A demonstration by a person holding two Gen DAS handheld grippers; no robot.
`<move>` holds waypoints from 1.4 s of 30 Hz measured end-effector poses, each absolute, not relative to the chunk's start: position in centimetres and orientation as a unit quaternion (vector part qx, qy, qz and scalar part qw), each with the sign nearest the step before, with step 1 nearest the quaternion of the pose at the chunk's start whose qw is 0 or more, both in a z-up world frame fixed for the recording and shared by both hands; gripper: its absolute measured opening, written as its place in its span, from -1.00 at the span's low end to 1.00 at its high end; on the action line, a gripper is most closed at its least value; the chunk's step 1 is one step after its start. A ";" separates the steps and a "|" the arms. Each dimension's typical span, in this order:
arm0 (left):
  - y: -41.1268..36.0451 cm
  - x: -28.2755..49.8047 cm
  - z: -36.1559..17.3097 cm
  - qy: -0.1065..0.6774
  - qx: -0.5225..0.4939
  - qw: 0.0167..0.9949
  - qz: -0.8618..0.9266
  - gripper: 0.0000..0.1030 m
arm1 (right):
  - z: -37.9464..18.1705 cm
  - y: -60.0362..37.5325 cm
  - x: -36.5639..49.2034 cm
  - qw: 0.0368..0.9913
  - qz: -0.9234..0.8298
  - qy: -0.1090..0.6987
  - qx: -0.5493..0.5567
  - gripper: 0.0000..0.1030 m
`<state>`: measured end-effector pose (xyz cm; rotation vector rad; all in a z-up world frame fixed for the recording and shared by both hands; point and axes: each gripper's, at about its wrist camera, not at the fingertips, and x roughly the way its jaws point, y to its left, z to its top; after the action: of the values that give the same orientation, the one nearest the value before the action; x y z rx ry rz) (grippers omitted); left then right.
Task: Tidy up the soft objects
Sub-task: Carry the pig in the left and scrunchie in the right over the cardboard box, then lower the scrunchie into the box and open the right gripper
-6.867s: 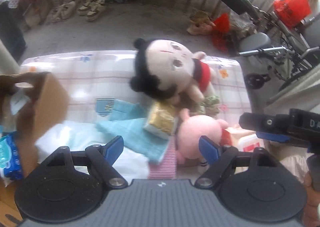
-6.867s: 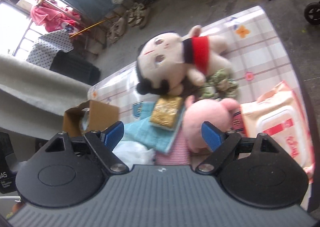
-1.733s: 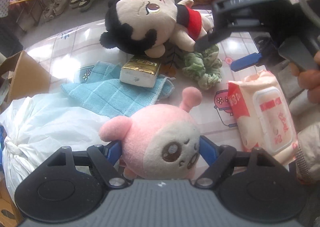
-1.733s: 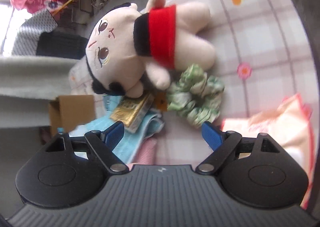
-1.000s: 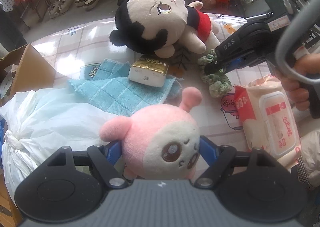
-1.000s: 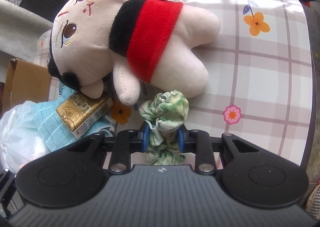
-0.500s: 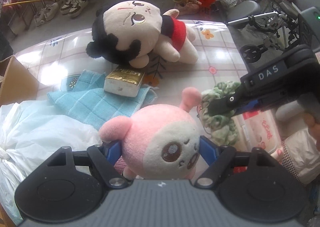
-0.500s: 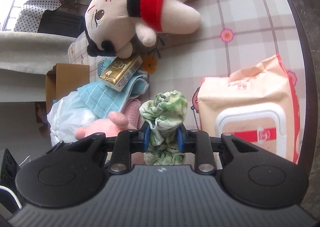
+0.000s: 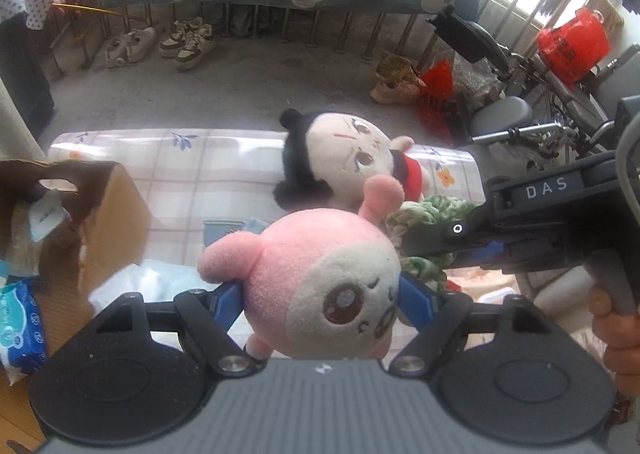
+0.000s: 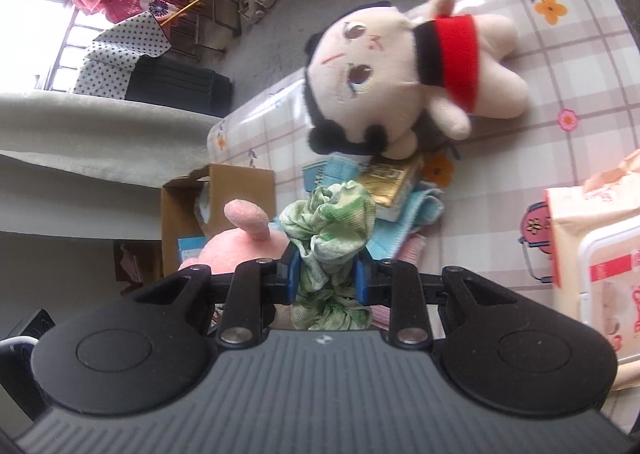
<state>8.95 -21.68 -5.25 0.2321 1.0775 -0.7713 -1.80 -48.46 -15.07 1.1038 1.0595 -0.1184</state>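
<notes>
My left gripper (image 9: 320, 298) is shut on a round pink plush toy (image 9: 320, 278) and holds it up off the table. Just to its right, my right gripper (image 10: 326, 278) is shut on a green fabric scrunchie (image 10: 332, 230), also lifted; the scrunchie (image 9: 432, 213) and the right gripper's black body show in the left wrist view. A large doll with black hair and a red band (image 10: 404, 69) lies on the checked tablecloth (image 10: 568, 93) behind them. An open cardboard box (image 9: 92, 205) stands at the left.
A gold packet (image 10: 394, 181) rests on a light blue cloth (image 10: 416, 209) below the doll. A pack of wet wipes (image 10: 600, 246) lies at the right. A white plastic bag (image 9: 148, 282) sits by the box. A blue wipes pack (image 9: 18, 322) lies at far left. Shoes, bags and a wheelchair stand beyond the table.
Both grippers have risen from the table with their loads, the pink plush and the scrunchie. The views now take in more floor and the box, and the two grippers are closer together.
</notes>
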 end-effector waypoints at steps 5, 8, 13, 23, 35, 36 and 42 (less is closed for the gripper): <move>-16.3 13.8 -2.8 0.491 0.096 0.801 -0.327 0.56 | -12.0 -44.2 3.3 0.729 -0.033 0.460 0.506 -0.52; -12.7 17.0 -2.0 0.488 0.092 0.813 -0.304 0.56 | -10.7 -41.0 6.8 0.733 -0.016 0.451 0.509 -0.51; -7.2 22.3 -3.1 0.501 0.087 0.820 -0.261 0.56 | -10.1 -35.1 13.3 0.731 0.018 0.448 0.514 -0.51; -0.3 28.0 -13.4 0.582 0.090 0.777 -0.221 0.56 | -15.6 -24.0 26.5 0.730 0.045 0.541 0.416 -0.50; -0.9 27.7 -18.8 0.596 0.147 0.749 -0.251 0.57 | -21.8 -17.5 33.6 0.709 0.070 0.638 0.292 -0.40; -1.1 27.7 -19.0 0.594 0.151 0.748 -0.254 0.57 | -22.3 -17.2 34.0 0.707 0.071 0.643 0.285 -0.38; -2.0 27.5 -19.5 0.578 0.173 0.752 -0.266 0.64 | -24.4 -15.6 35.6 0.706 0.065 0.659 0.251 -0.01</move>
<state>27.49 -1.98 -19.48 0.3769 1.2632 -0.5815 35.61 -15.58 -24.44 0.5586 1.4658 0.1448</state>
